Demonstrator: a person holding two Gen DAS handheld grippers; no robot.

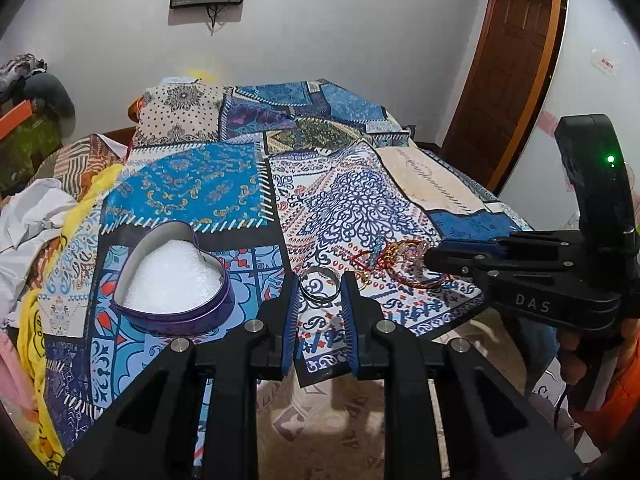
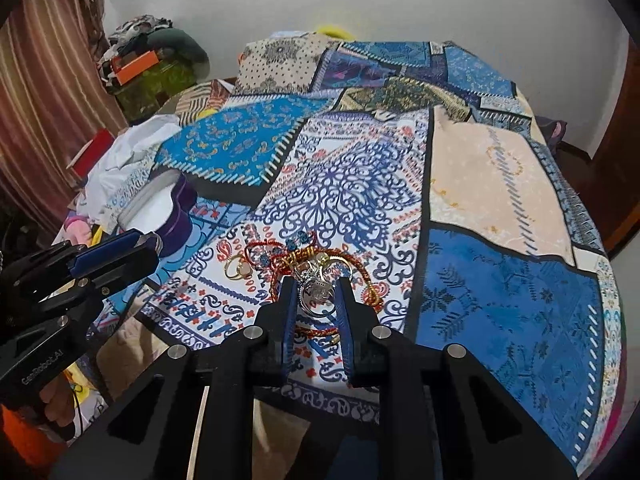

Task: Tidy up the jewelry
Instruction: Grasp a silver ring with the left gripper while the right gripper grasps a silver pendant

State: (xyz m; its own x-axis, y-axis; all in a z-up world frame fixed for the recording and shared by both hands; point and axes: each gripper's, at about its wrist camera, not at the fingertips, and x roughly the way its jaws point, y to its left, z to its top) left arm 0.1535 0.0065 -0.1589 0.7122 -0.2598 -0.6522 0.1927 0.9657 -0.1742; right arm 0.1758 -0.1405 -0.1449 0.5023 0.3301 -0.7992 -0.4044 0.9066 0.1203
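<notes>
A purple heart-shaped tin (image 1: 172,280) with white padding sits on the patterned bedspread; it also shows in the right wrist view (image 2: 168,208). A silver bangle (image 1: 319,288) lies flat between my left gripper's (image 1: 319,286) open fingers. A pile of jewelry (image 1: 400,262) with red cords and gold rings lies to its right. In the right wrist view the pile (image 2: 304,264) lies ahead, and my right gripper (image 2: 316,292) is open around a silver ring (image 2: 316,300) at the pile's near edge. A gold ring (image 2: 236,270) lies left of the pile.
The patchwork bedspread (image 2: 500,300) covers the bed; its near edge (image 1: 360,344) drops just under my grippers. Crumpled white and yellow cloth (image 1: 36,220) lies at the left. A wooden door (image 1: 508,60) stands at the right. A pillow (image 1: 180,112) lies at the far end.
</notes>
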